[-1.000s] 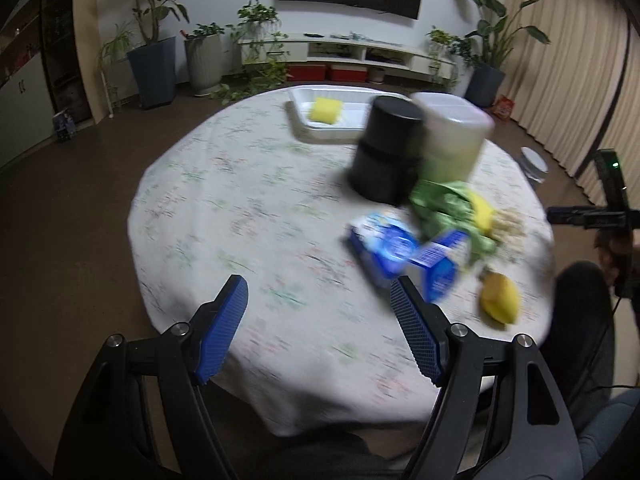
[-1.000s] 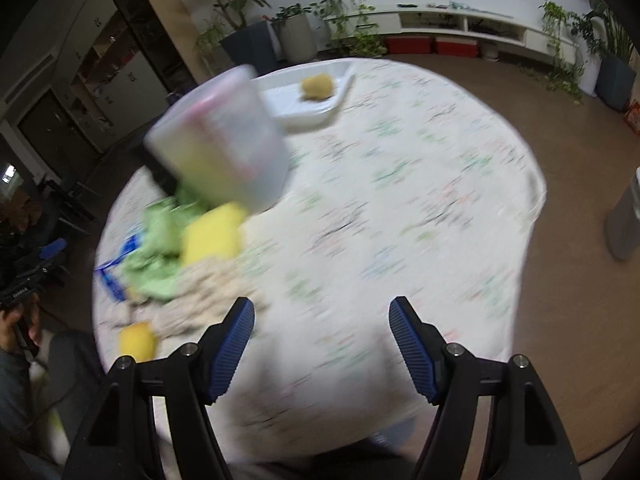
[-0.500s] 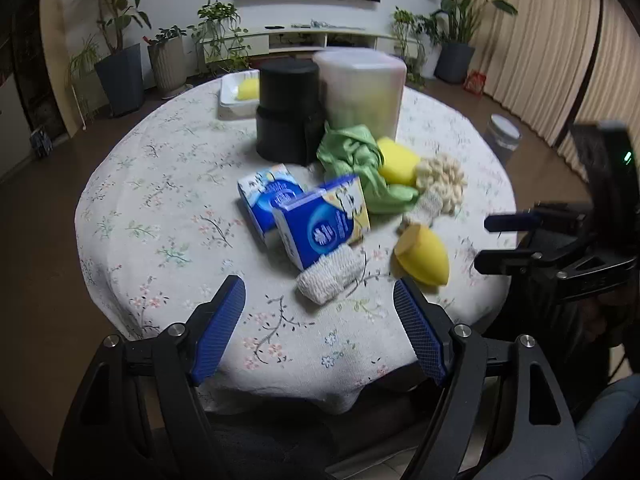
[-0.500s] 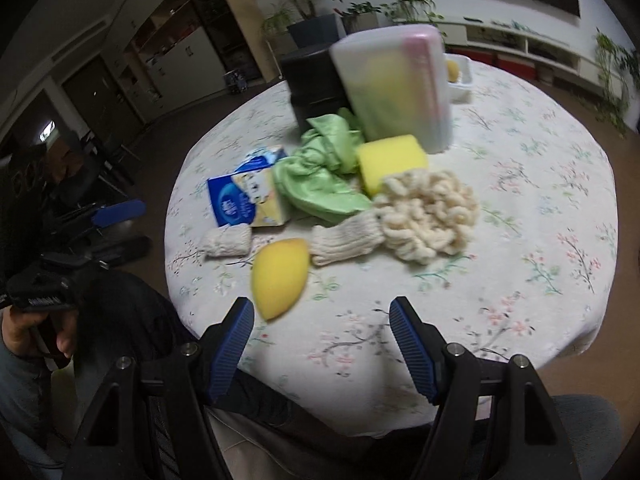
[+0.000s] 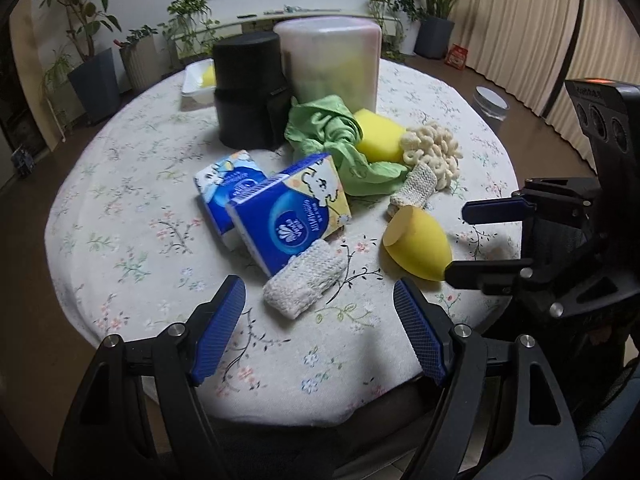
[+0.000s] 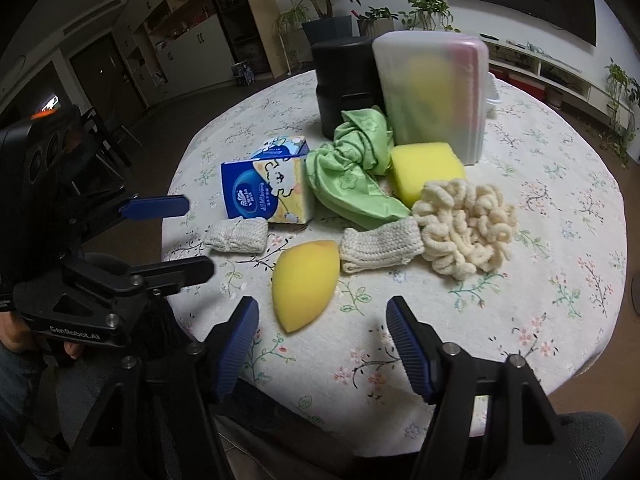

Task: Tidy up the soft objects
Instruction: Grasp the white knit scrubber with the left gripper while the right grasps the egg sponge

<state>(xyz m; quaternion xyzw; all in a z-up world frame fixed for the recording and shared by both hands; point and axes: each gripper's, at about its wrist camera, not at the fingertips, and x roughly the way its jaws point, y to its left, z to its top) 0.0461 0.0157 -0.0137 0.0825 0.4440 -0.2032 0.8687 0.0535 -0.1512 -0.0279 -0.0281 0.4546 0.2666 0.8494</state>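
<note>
Soft things lie on a round floral table (image 5: 132, 208): a white knitted roll (image 5: 306, 284) (image 6: 237, 235), a second knitted roll (image 6: 382, 244) (image 5: 414, 190), a yellow egg-shaped sponge (image 5: 416, 246) (image 6: 304, 282), a green cloth (image 5: 336, 144) (image 6: 352, 172), a yellow block sponge (image 5: 380, 136) (image 6: 426, 168), a cream loopy scrubber (image 5: 434, 148) (image 6: 466, 226) and two blue tissue packs (image 5: 288, 216) (image 6: 266, 192). My left gripper (image 5: 320, 324) is open and empty just before the first roll. My right gripper (image 6: 322, 334) is open and empty just before the egg sponge.
A black canister (image 5: 248, 92) (image 6: 344, 80) and a frosted lidded tub (image 5: 330, 64) (image 6: 434, 92) stand behind the pile. A white tray (image 5: 196, 88) with a small yellow sponge sits at the far edge. The right gripper (image 5: 496, 240) shows at the table's right edge, the left (image 6: 168, 236) at its left.
Both grippers have swung from blurred side views to face the pile and moved closer to it. Both stay open. Nothing on the table has moved.
</note>
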